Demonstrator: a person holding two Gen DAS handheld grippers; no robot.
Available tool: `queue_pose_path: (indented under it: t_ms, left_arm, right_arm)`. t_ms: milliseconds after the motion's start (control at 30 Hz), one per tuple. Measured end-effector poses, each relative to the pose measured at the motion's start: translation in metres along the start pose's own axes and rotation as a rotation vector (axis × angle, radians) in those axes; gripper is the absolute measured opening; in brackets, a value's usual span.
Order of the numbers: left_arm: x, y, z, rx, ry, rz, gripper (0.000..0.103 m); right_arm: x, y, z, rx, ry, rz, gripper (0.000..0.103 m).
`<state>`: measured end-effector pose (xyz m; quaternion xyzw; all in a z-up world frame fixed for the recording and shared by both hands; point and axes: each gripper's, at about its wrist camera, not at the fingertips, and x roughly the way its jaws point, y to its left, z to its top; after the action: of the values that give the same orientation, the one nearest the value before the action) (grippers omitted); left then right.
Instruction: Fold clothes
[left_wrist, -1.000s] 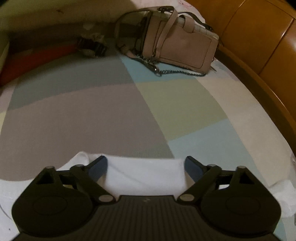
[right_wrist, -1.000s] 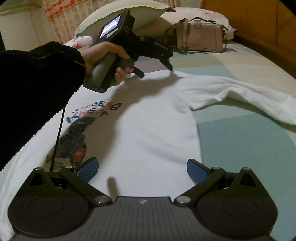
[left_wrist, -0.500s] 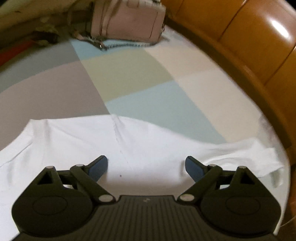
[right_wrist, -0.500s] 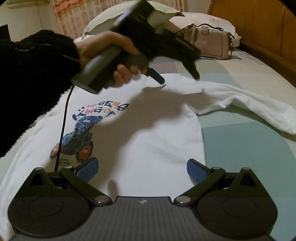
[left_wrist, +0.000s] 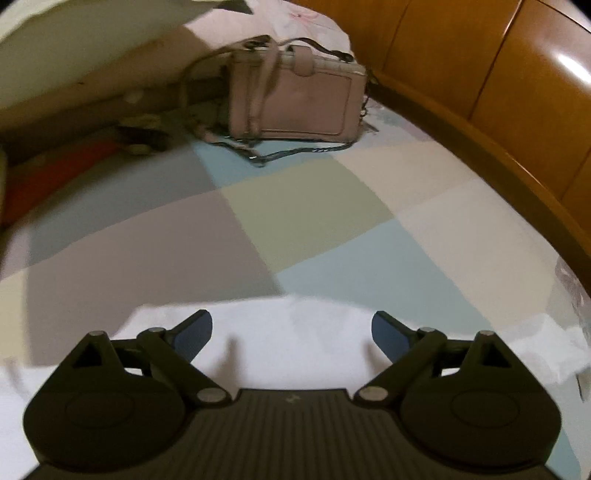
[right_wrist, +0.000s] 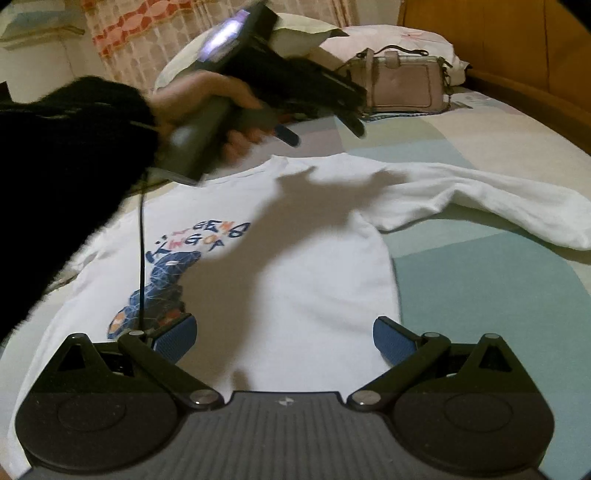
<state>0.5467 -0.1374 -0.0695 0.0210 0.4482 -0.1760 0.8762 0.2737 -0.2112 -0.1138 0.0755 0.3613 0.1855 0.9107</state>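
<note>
White shirt (right_wrist: 295, 266) lying flat on the bed (right_wrist: 498, 295), one sleeve (right_wrist: 480, 199) trailing right. Left claw (right_wrist: 321, 133) hovering over the collar, fingers spread, empty. Right claw (right_wrist: 284, 336) gaping above the near hem. Pink handbag (left_wrist: 295, 99) sitting far.

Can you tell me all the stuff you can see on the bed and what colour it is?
T-shirt: one, white with a blue print, spread flat on the bed.
Handbag: one, dusty pink, standing by the headboard.
Bedsheet: one, pastel patchwork squares, under everything.
Pillow: one, pale pink, behind the handbag.
Headboard: one, orange-brown wood, right side.
Curtain: one, red-patterned, far back.
Left gripper: black with blue pads, open over the shirt's collar edge.
Right gripper: same, open over the shirt's hem.
</note>
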Motion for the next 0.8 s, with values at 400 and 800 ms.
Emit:
queue_pose_path:
  t_ms: [400,800]
  left_arm:
    - [0.011,0.057,-0.054,-0.180,0.060,-0.005,0.096]
    - [-0.024,0.074,-0.031,-0.177,-0.066,0.081,0.096]
  right_arm:
    - [0.007,0.005,0.000,0.005,0.012,0.007,0.103]
    - [0.015,0.005,0.002,0.053,0.026,0.038,0.103]
